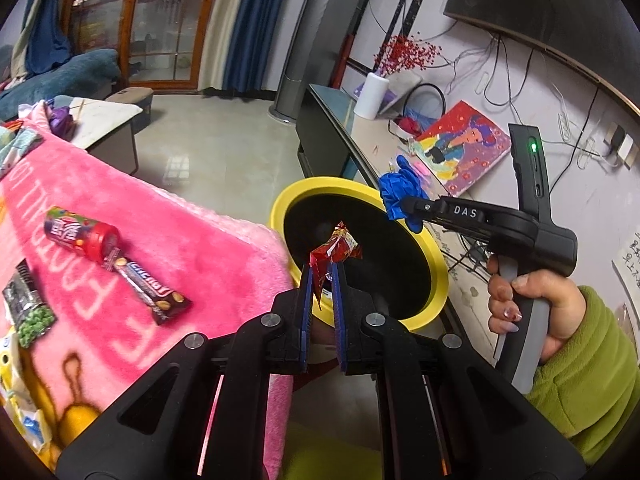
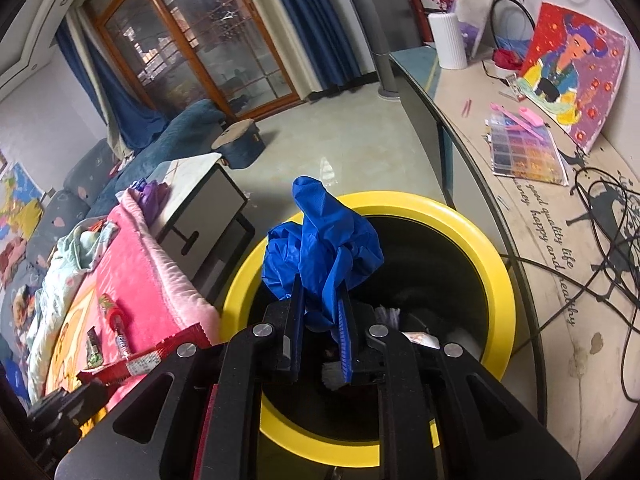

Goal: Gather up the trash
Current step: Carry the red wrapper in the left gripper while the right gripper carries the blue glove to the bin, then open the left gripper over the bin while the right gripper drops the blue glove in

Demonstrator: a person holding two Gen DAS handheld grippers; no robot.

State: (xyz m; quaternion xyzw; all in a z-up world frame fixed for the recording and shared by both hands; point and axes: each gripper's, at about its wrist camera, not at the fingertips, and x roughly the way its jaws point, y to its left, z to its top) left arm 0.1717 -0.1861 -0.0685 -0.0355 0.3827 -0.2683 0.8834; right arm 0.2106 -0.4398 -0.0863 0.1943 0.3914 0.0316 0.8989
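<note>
left tongs (image 1: 323, 276) clamped on a crumpled red wrapper (image 1: 336, 249), held over the black mouth of the yellow-rimmed bin (image 1: 434, 264) just ahead. right tongs (image 2: 320, 304) pinched on a bunched blue glove (image 2: 320, 236), poised above the same bin (image 2: 500, 280), its far rim beyond the glove. in the left view, right tongs (image 1: 404, 203) seen off to the right and further ahead, glove (image 1: 400, 194) at the tip over the rim, gripped by a hand (image 1: 532, 312) in a green sleeve (image 1: 592, 380). left of both tongs, pink blanket (image 1: 168, 240) with a red-capped tube (image 1: 82, 233), a chocolate bar (image 1: 154, 290) and a pea packet (image 1: 30, 312) lying apart from the bin.
</note>
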